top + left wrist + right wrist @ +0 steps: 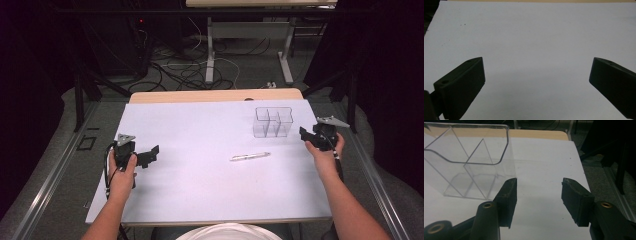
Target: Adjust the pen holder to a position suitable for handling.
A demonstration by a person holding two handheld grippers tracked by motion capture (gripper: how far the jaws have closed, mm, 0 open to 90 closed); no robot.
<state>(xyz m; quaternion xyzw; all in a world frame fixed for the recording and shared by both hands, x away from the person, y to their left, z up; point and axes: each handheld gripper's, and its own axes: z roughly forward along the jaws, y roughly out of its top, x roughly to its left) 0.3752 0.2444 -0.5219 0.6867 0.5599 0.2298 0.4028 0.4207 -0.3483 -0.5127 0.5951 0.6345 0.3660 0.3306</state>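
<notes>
From the high view, a white tabletop (200, 190) carries a clear plastic organiser (272, 121) with several compartments near its far right corner, and a pen (249, 156) lying flat right of the middle, closer to the near edge than the organiser and well apart from it. The left gripper (150, 156) hovers by the left edge, held in the person's left hand (122, 175), its jaws apart with nothing between them. The right gripper (306, 136) sits at the right edge, just beside the organiser, held in the right hand (325, 155).

In the left gripper view, the two black jaws stand wide — one at each lower corner — over bare white surface, gripping nothing.

In the right gripper view, the jaws are partly open and empty, with white tabletop showing in the gap. The organiser (469, 160) stands upright just beyond and to the left of the left jaw — whether it touches it I cannot tell. The tabletop's right edge runs close by on the right.
</notes>
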